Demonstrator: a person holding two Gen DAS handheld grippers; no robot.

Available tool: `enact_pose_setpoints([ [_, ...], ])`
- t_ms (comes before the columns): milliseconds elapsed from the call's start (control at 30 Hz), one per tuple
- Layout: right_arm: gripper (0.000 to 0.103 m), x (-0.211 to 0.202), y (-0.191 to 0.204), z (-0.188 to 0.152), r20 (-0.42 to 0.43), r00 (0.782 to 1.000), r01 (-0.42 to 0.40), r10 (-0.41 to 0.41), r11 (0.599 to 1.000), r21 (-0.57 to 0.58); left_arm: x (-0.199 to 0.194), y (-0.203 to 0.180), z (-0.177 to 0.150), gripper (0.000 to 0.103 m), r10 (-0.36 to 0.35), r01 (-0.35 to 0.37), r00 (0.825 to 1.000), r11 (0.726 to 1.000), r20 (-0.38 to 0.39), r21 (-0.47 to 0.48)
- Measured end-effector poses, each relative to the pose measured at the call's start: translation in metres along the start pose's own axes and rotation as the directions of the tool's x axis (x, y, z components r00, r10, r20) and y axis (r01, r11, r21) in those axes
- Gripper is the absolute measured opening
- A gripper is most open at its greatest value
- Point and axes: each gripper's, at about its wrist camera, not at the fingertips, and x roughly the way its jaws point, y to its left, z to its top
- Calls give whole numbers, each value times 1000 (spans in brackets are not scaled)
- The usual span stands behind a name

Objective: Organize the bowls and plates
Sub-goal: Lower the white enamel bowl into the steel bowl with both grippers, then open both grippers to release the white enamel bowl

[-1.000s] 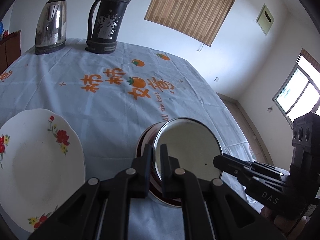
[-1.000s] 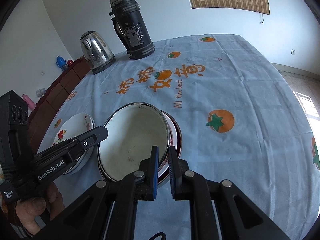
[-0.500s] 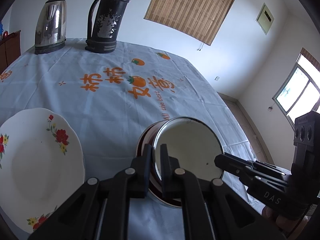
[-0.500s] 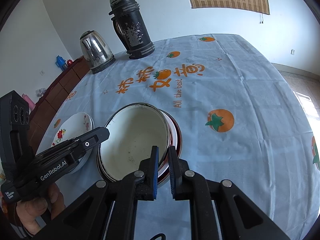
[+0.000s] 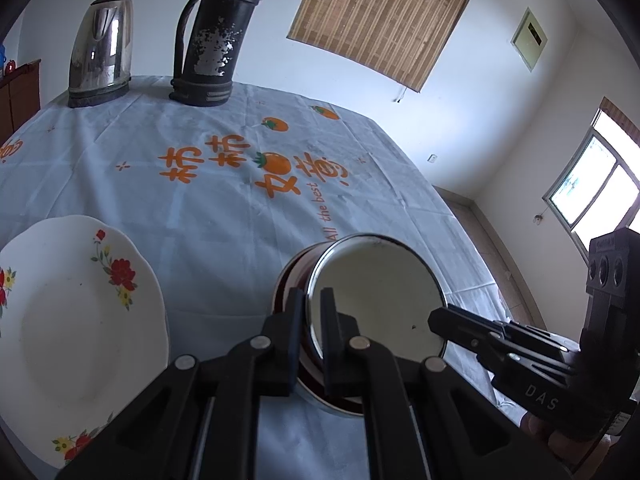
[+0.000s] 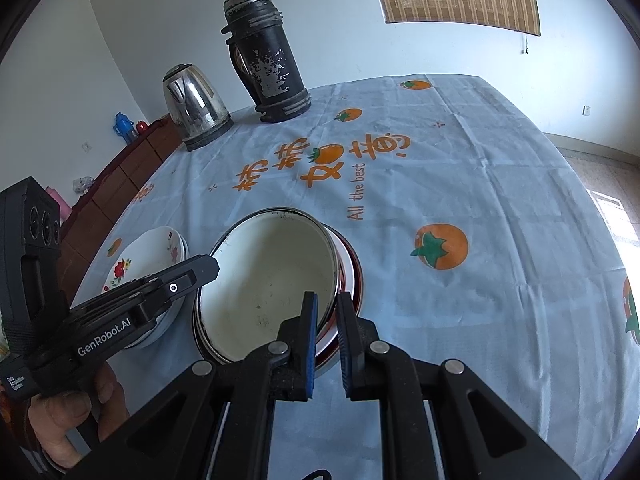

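The white enamel bowl (image 6: 268, 280) sat nested in a red-rimmed bowl (image 6: 352, 276) on the table (image 6: 480, 184), beside the flowered plate (image 5: 76, 312). The left gripper (image 5: 310, 312) and the right gripper (image 6: 326, 312) each pinched the white bowl's rim, nearly closed.

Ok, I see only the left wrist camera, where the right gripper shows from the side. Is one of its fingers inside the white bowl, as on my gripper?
Observer: Yes. In the right wrist view the right gripper straddles the near rim of the white bowl, one finger inside and one outside.
Operator: Is it clamped on the rim?
Observer: I cannot tell. A narrow gap shows between the blue pad and the bowl wall.
Operator: And the floral plate, is it a single one?
Observer: Seemingly not. Under the floral plate a second rim shows, so it seems to lie on another plate.
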Motion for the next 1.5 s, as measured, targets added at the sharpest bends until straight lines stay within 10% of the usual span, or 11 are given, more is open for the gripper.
enact_pose_setpoints([
  [633,14,-5,8,-1,36,999,36,-34,998,-60,1,2,0,7,2,-2,1000,1000,5,-11],
  [800,39,-7,7,-2,53,998,38,-34,997,-64,1,5,0,8,-4,4,1000,1000,5,-25],
  [1033,42,-14,3,-5,92,995,39,-35,998,-46,0,7,0,9,13,-12,1000,1000,13,-28],
  [1500,47,2,-12,-21,158,985,64,-64,998,7,2,7,-7,55,13,-13,1000,999,9,-36],
])
